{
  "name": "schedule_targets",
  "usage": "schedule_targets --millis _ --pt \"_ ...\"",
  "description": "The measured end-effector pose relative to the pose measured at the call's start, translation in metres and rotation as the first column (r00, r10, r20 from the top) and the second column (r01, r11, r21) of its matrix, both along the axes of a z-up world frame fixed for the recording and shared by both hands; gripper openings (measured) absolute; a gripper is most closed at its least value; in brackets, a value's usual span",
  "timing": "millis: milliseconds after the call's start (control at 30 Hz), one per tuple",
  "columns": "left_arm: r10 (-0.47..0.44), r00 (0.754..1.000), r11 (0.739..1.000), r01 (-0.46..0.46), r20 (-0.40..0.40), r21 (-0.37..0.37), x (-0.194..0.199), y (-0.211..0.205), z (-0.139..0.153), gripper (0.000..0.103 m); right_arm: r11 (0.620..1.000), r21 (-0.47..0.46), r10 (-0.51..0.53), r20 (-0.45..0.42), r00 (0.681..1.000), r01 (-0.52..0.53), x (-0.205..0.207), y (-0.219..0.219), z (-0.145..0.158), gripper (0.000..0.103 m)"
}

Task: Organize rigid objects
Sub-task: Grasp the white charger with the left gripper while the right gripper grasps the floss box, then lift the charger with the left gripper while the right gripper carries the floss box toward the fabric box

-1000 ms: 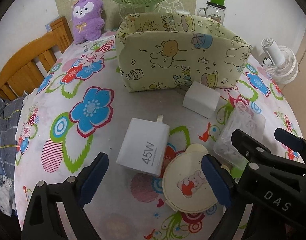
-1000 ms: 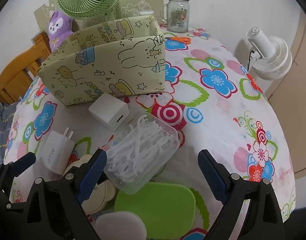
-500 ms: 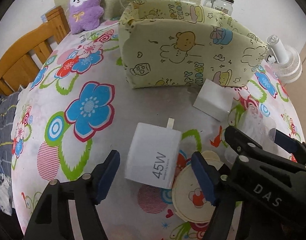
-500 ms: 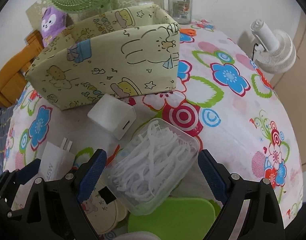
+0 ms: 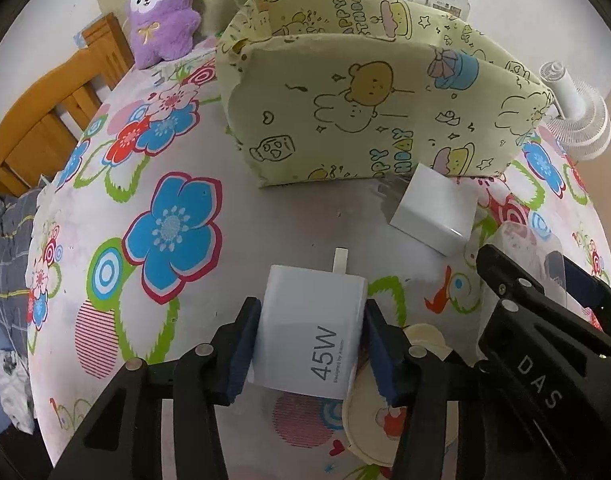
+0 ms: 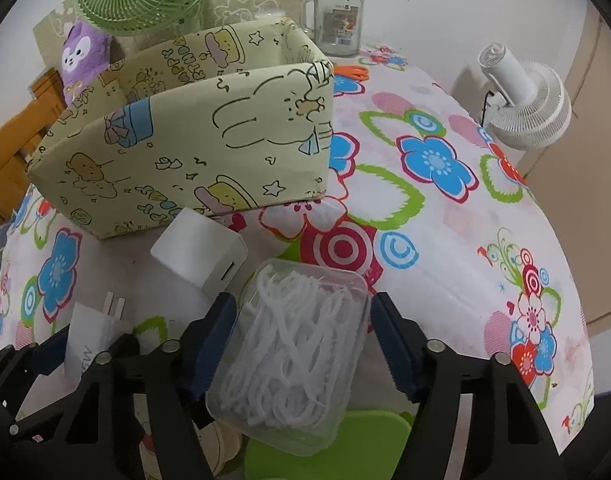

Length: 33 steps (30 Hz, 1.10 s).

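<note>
The white 45W charger (image 5: 311, 334) lies low at centre of the left wrist view, prongs toward the top of the frame. The left gripper (image 5: 311, 354) has just been closing; its blue fingers (image 5: 241, 350) now pinch the charger's two sides. In the right wrist view a clear box of floss picks (image 6: 295, 354) sits low at centre. The right gripper (image 6: 305, 350) has just been closing around it; whether its fingers (image 6: 393, 350) press the box walls cannot be told. A white cube adapter (image 6: 199, 254) rests just beyond, near the cartoon-print storage box (image 6: 185, 152) at upper centre. All stand on the floral-covered bench (image 6: 445, 240).
</note>
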<state>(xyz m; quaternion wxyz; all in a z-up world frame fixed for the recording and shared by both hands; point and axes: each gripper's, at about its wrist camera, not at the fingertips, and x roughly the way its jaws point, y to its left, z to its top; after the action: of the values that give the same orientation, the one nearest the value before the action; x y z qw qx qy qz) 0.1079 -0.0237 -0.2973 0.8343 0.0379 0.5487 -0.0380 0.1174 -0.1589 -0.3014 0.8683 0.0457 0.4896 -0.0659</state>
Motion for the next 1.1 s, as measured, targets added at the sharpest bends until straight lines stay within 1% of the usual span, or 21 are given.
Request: schedule_targets --millis 233,467,800,1000,1033,1100 --pt "0.010 1.000 1.000 -0.010 -0.001 0.003 0.000 -0.002 0.003 0.051 1.000 -0.001 0.009 -0.002 1.000 -0.009 0.001 0.000 0.004 0.066" --pt "0.018 1.000 1.000 -0.017 0.010 -0.008 -0.002 -0.004 0.013 0.051 1.000 -0.002 0.017 0.011 1.000 -0.017 0.000 -0.002 0.015 0.064" --pt "0.005 0.999 1.000 -0.004 0.039 -0.018 -0.009 -0.009 0.031 0.051 1.000 -0.001 0.011 0.018 1.000 -0.011 -0.007 -0.007 0.033 0.064" --pt "0.012 0.999 1.000 -0.010 0.053 -0.028 -0.019 -0.011 0.045 0.051 1.000 -0.002 0.019 0.053 0.998 -0.019 -0.016 -0.008 0.048 0.063" --pt "0.013 0.998 1.000 -0.011 0.055 -0.029 -0.019 -0.011 0.047 0.051 1.000 -0.005 0.022 0.060 0.998 -0.021 -0.018 -0.008 0.051 0.061" --pt "0.014 0.998 0.999 -0.013 0.062 -0.030 -0.020 -0.011 0.051 0.051 1.000 -0.010 0.025 0.070 0.997 -0.024 -0.020 -0.007 0.056 0.061"
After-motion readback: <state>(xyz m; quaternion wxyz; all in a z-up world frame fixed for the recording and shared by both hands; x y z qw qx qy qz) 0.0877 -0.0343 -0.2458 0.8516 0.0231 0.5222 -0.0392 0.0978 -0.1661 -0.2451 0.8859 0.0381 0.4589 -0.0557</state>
